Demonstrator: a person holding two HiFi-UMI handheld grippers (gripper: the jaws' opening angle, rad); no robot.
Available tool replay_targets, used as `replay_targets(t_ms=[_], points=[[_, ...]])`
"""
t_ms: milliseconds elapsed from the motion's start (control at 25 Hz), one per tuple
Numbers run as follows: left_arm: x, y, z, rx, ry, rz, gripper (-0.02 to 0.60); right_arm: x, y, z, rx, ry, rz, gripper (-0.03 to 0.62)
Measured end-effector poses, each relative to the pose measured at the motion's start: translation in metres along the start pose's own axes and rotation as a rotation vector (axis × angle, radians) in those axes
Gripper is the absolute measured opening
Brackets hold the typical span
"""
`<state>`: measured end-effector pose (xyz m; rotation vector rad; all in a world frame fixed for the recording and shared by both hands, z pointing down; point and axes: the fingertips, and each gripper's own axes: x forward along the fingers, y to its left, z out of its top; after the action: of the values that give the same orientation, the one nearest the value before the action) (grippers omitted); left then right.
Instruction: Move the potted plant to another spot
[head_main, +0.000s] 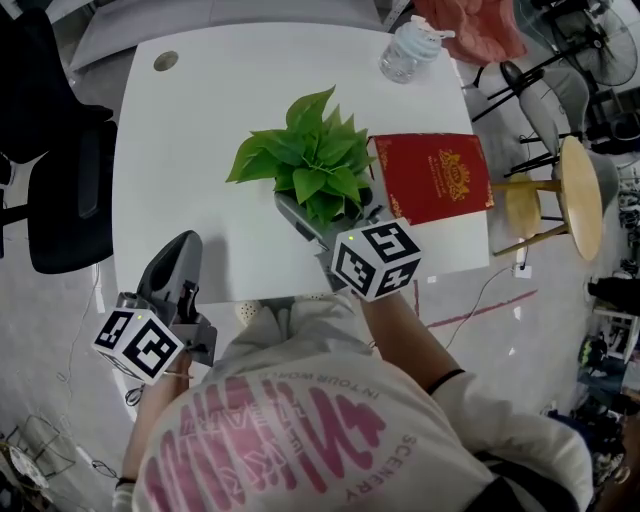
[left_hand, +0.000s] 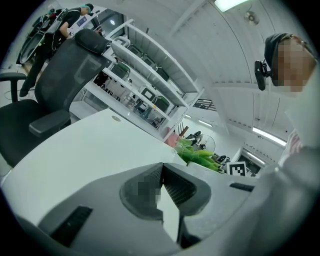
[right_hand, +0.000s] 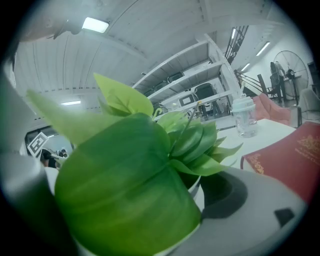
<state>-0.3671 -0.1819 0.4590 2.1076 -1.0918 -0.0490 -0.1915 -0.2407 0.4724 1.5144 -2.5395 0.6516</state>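
A: Right gripper view first: the right gripper (right_hand: 137, 210) had its jaws either side of the potted plant (right_hand: 150, 150), pressed on the white pot (right_hand: 202, 189) as far as I could read it. The R jaw pad sat against the rim. A big leaf hid the L jaw's contact.

B: And the left gripper (left_hand: 161, 172)?

A: Jaws pressed together, nothing btwn them, over the near-left part of the table (head_main: 200, 130), well apart from the plant.

B: Where was the plant itself?

A: By the table's near edge, approx mid-width, just left of the red book (head_main: 432, 175). The water bottle (head_main: 408, 50) stood at the far-right corner. Couldn't tell if the pot was resting or already lifted.

B: Risks?

A: Judgement only. It was a one-gripper hold, seemingly high on the pot, so it could tilt or slip if swung fast. The leaves reached the book's left edge, so a move to the right could drag foliage or pot across it. It also sat close to the near edge, so a fumble there prob. meant a drop to the floor.

B: What did each view add?

A: Head view gave the layout: bare table to the left and far side, the book, the bottle, and an office chair (head_main: 60, 190) beyond the left edge. Leaves covered most of the pot there, though. The right gripper view showed pot rim vs. jaw pad but no layout. Only the left gripper view showed that gripper's jaw tips meeting.
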Motion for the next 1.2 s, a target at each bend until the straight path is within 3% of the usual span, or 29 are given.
replay_targets(t_ms=[480,1200], points=[[0.01,-0.002,-0.006,-0.006,0.014,0.002,0.003,0.004,-0.003,-0.008,-0.098,0.042,-0.005,0.506],[-0.003,-0.005,-0.001,-0.02,-0.023,0.018,0.003,0.005,-0.004,-0.009,-0.109,0.067,-0.01,0.508]])
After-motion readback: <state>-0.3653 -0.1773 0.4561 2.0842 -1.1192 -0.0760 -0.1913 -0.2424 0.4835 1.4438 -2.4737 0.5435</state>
